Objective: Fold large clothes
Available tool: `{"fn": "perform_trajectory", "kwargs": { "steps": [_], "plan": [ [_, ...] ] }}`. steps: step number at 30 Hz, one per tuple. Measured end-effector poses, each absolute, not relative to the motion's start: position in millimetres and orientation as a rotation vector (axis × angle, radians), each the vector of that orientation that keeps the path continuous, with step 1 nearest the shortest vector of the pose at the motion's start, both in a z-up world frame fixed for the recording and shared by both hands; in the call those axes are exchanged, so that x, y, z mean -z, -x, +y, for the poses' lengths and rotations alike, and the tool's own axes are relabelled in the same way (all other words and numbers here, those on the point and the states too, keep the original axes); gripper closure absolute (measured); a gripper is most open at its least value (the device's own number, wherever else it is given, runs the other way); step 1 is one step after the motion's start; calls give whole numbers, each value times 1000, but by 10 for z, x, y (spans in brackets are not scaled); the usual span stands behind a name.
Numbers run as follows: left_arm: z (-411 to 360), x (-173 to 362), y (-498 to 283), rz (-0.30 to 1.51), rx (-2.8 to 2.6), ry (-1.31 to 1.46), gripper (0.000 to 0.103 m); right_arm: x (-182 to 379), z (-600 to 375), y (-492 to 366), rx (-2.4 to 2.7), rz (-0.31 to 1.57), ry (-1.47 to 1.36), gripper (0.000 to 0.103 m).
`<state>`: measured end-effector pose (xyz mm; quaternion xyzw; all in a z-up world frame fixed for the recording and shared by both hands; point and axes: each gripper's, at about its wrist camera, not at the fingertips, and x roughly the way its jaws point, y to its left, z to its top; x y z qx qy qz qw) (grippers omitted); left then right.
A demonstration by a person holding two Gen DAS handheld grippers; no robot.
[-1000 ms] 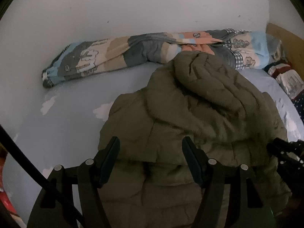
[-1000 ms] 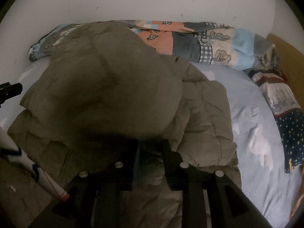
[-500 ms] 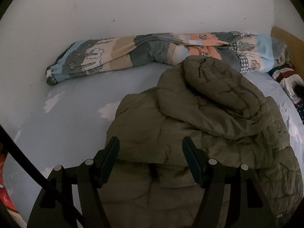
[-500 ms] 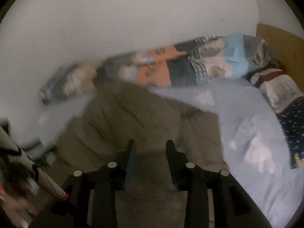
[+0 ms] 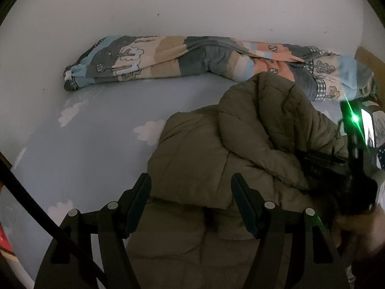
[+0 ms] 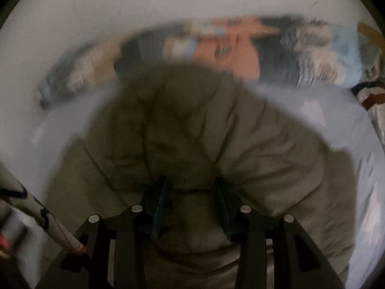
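An olive-green quilted puffer jacket (image 5: 240, 149) lies bunched on the bed (image 5: 96, 144), its hood (image 5: 269, 110) folded over the body and reaching toward the rolled patchwork quilt (image 5: 192, 60) that runs along the white wall (image 5: 192, 7). The bed sheet is pale blue with white cloud shapes.

The left hand-held gripper (image 5: 191, 192) hangs just above the jacket's near part with its jaws set wide apart. A fold of the jacket shows between the fingers (image 5: 139, 200), but the pads do not press on it.

The right hand-held gripper (image 6: 191, 200) stands over the jacket's middle; its view is smeared by motion. Its jaws have just been opening and now stand partly apart. A ridge of jacket fabric bulges between them, and whether the pads still pinch it cannot be told. From the left wrist view the right tool's dark body (image 5: 336, 175) shows at the jacket's right edge, with a green light above it.

At the far right of the bed lies a patterned pillow (image 6: 370, 98).
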<state>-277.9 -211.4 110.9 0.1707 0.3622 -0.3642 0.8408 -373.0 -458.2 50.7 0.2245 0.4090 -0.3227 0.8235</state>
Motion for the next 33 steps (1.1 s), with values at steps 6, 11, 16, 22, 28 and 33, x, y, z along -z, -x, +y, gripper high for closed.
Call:
{"fn": "perform_trajectory", "kwargs": {
  "steps": [6, 11, 16, 22, 28, 33],
  "plan": [
    [-2131, -1131, 2795, 757, 783, -367, 35, -620, -4571, 3967, 638, 801, -510, 61],
    [-2242, -1179, 2770, 747, 807, -351, 35, -1138, -4616, 4388, 676, 682, -450, 61],
    [-2757, -1167, 2743, 725, 832, -400, 35, -1116, -4830, 4749, 746, 672, -499, 61],
    [-3287, -668, 2657, 831, 809, -536, 35, -757, -4857, 4781, 725, 763, -515, 79],
    [-3351, -359, 2777, 800, 776, -636, 32, -343, -4829, 4699, 722, 851, -501, 79],
    [-2961, -706, 2904, 784, 824, -547, 33, -447, -4743, 4742, 747, 838, -499, 79]
  ]
}}
